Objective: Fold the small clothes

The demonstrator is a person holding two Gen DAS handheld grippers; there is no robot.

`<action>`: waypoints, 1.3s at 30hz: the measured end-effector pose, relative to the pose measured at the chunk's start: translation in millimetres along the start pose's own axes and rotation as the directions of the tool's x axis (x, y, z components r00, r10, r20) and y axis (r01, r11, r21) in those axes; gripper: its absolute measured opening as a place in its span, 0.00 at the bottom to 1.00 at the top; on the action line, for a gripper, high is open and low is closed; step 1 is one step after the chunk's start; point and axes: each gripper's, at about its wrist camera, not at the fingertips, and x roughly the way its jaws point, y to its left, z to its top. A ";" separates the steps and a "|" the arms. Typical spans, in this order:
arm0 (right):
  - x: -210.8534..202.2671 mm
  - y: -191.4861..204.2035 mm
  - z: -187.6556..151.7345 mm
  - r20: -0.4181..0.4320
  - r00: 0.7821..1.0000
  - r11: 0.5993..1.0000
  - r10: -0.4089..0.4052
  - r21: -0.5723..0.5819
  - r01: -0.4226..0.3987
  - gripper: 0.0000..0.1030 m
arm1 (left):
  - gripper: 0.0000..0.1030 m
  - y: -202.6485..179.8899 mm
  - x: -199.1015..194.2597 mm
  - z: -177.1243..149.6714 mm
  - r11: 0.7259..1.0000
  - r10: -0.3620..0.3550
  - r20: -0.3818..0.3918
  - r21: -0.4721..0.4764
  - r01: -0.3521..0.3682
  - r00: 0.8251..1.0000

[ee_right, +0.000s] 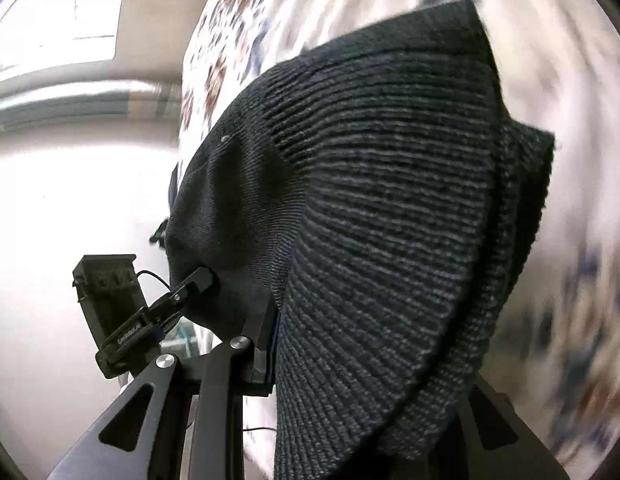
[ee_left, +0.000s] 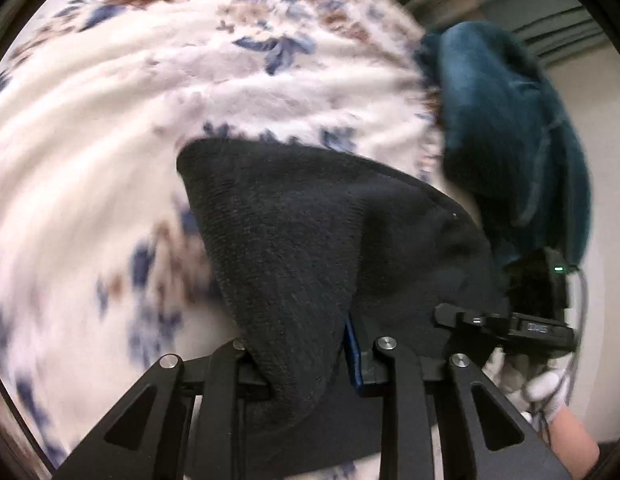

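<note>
Two tools: left tool [ee_left: 310, 364] and right tool [ee_right: 350, 360] both pinching the dark knit garment [ee_left: 310, 240].
Risk: the knit may slip out mid-carry over the floral blanket [ee_left: 110, 120], spoiling the fold.

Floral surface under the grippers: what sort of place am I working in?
Probably a bedroom at home: the floral blanket looks like plush bedding, a bright window sits in a plain wall, and a teal garment lies beside the dark knit garment being folded.
</note>
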 end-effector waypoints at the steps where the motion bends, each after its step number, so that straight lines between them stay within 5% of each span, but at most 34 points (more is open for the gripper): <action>1: 2.7 -3.2 16.5 0.003 1.000 1.000 -0.016 0.012 0.016 0.25 | 0.28 4.8 15.2 11.8 0.999 0.035 -0.040 0.000 -0.035 0.999; 4: 13.2 -12.8 47.6 -0.020 0.989 0.988 -0.146 0.039 0.147 0.33 | 0.40 15.5 35.1 20.2 0.999 0.045 -0.095 -0.003 -0.046 0.994; 7: 4.9 -9.6 59.0 0.005 0.948 0.948 -0.317 -0.018 0.317 0.67 | 0.77 9.2 23.8 4.6 0.984 0.167 -0.036 0.061 -0.165 0.985; 9: -13.0 -7.4 64.6 0.081 0.912 0.911 -0.402 -0.061 0.407 0.83 | 0.85 4.5 15.4 -6.3 0.964 0.254 -0.002 0.086 -0.253 0.967; 13: -42.2 16.6 23.6 0.295 0.676 0.689 -0.675 -0.076 0.721 0.97 | 0.92 -11.5 -5.3 -38.5 0.903 0.410 0.112 0.093 -0.420 0.905; 16: -49.6 35.1 -17.2 0.378 0.551 0.572 -0.744 -0.064 0.818 0.98 | 0.98 -23.9 -18.7 -65.5 0.868 0.476 0.153 0.076 -0.490 0.866; 18: -42.2 57.2 -51.4 0.410 0.495 0.521 -0.766 -0.056 0.852 1.00 | 0.98 -33.6 -26.2 -83.1 0.843 0.519 0.157 0.072 -0.533 0.841; 25: -68.5 114.4 -142.7 0.493 0.399 0.460 -0.773 0.004 0.888 1.00 | 0.98 -86.4 -76.6 -115.4 0.848 0.510 0.175 0.060 -0.526 0.842; 29: -103.4 157.3 -180.9 0.536 0.400 0.482 -0.744 0.015 0.876 1.00 | 0.98 -125.2 -131.8 -133.5 0.849 0.499 0.239 0.055 -0.525 0.833; 39: -207.7 289.5 -300.4 0.675 0.363 0.487 -0.642 -0.007 0.873 1.00 | 0.98 -217.9 -271.2 -203.7 0.849 0.460 0.396 0.065 -0.525 0.794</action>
